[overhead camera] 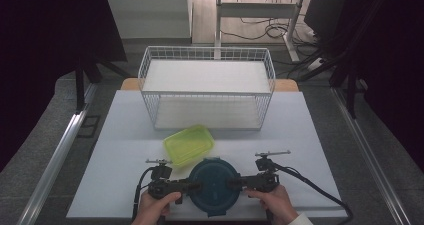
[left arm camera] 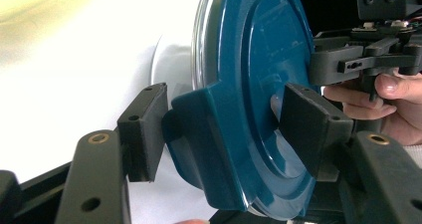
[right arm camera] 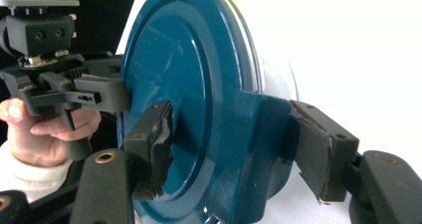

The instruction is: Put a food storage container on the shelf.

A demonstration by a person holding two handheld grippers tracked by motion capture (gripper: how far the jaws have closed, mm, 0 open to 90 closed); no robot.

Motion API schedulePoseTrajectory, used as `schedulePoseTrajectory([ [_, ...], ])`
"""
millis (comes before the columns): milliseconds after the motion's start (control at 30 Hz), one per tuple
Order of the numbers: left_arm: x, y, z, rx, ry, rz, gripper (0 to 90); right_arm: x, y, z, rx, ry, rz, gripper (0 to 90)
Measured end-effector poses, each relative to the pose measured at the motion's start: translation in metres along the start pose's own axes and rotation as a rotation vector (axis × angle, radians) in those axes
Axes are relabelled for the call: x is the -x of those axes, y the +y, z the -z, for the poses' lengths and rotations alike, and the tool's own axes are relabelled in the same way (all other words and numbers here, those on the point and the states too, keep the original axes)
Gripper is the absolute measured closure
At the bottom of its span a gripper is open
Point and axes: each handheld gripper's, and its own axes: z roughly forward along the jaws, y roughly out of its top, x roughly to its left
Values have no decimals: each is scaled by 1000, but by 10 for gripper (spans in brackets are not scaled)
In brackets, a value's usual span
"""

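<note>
- The round blue container (overhead camera: pixel 215 186) sits on the tabletop (overhead camera: pixel 120 135) at the near edge, directly between the two tools, its lid tabs pointing left and right toward them.
- The left tool (overhead camera: pixel 192 186) straddles the left lid tab (left arm camera: pixel 199 134), jaws partly open; one pad lies against the lid, the other stands just off.
- The right tool (overhead camera: pixel 236 183) straddles the right tab (right arm camera: pixel 268 134) likewise, not yet clamped.
- A yellow-green box (overhead camera: pixel 189 144) lies just behind, before the wire basket (overhead camera: pixel 207 87).
</note>
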Motion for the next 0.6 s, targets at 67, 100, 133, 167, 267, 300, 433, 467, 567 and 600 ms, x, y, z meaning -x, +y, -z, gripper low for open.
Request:
schedulePoseTrajectory([
  [67,2,0,1,0,3,-6,386,0,0,1,5,-2,-6,371],
  [100,3,0,1,1,3,-9,391,0,0,2,8,-4,-2,373],
  [133,3,1,1,3,1,-15,396,-1,0,3,13,-4,-6,375],
  [167,4,1,2,0,3,-21,400,-1,0,4,19,-7,-6,375],
  [267,6,1,2,6,2,-30,410,-1,1,5,28,-9,-5,377],
  [300,6,2,2,6,3,-34,411,-2,1,6,31,-11,-5,377],
  [433,8,3,2,8,7,-46,418,-2,2,8,41,-17,-1,376],
  [467,9,3,1,8,9,-51,419,-2,2,8,43,-17,0,375],
  [567,10,5,1,7,13,-60,421,-3,3,9,50,-20,6,375],
  [600,11,5,1,7,13,-63,422,-3,4,10,51,-22,9,375],
])
